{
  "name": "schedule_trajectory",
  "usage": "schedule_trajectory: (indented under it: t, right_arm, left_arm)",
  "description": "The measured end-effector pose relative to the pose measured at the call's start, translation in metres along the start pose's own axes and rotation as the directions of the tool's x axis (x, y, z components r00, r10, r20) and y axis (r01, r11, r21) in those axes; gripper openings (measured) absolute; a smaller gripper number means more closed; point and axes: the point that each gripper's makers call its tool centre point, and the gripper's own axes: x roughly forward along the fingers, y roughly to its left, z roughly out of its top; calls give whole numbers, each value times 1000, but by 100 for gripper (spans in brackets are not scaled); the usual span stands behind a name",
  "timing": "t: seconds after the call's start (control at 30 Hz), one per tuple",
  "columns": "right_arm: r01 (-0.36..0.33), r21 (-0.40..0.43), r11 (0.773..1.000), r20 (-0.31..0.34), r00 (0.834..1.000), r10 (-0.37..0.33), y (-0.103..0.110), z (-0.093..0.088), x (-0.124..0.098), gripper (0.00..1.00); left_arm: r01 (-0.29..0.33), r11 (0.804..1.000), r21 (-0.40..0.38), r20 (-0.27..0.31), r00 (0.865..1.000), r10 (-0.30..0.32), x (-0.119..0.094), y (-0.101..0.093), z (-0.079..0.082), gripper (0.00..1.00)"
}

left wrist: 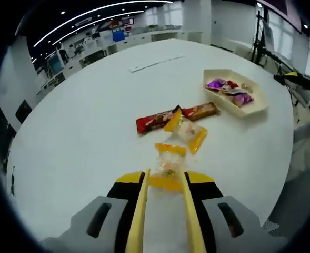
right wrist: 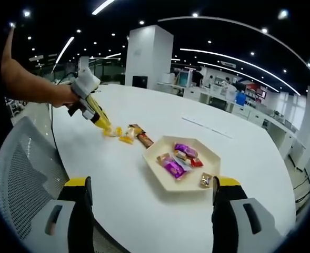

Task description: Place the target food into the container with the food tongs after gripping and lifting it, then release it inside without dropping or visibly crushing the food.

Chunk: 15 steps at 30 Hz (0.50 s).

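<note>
My left gripper (left wrist: pixel 165 184) is shut on yellow food tongs (left wrist: pixel 140 211), which reach forward over the white table. The tong tips stand on either side of the near end of a clear candy packet with yellow ends (left wrist: pixel 169 161); the packet lies on the table. A second yellow-ended packet (left wrist: pixel 190 133) lies just beyond it, against a red and brown bar (left wrist: pixel 157 121). The hexagonal cream tray (left wrist: pixel 252 108) at the far right holds purple and red wrapped sweets. In the right gripper view, a hand holds the left gripper (right wrist: pixel 86 84) and tongs (right wrist: pixel 99 117) at the packets (right wrist: pixel 112 132). My right gripper (right wrist: pixel 152 192) stands open near the tray (right wrist: pixel 162 182).
The round white table (left wrist: pixel 91 121) has a long flat strip (left wrist: pixel 155 64) at its far side. A grey mesh chair (right wrist: pixel 23 179) stands at the table's edge near my right gripper. Desks and screens fill the room behind.
</note>
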Motion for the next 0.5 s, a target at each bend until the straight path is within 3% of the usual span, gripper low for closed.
schedule_trajectory:
  t: [0.1, 0.23, 0.27, 0.33, 0.37, 0.5]
  right_arm:
    - [-3, -2, 1000, -2, 1000, 3, 0, 0, 0, 93]
    - [-9, -3, 1000, -6, 1000, 9, 2, -1, 1, 93]
    - [-9, 0, 1000, -6, 1000, 9, 2, -1, 1, 93]
    - [-8, 2, 1000, -5, 1000, 8, 2, 0, 0, 93]
    - [-8, 2, 1000, -6, 1000, 8, 2, -1, 1, 93]
    - [-11, -3, 1000, -11, 1000, 11, 2, -2, 1, 93]
  left_arm:
    - [50, 998, -41, 54, 997, -47, -1, -2, 8, 26]
    - [76, 996, 41, 77, 994, -79, 0, -5, 20, 26]
    - [113, 987, 118, 108, 986, -125, 0, -12, 29, 27]
    - [109, 985, 131, 71, 990, -119, 2, -10, 26, 26]
    - [144, 971, 190, 76, 984, -161, 2, -15, 29, 26]
    - [206, 945, 254, 52, 973, -226, 8, -19, 25, 26]
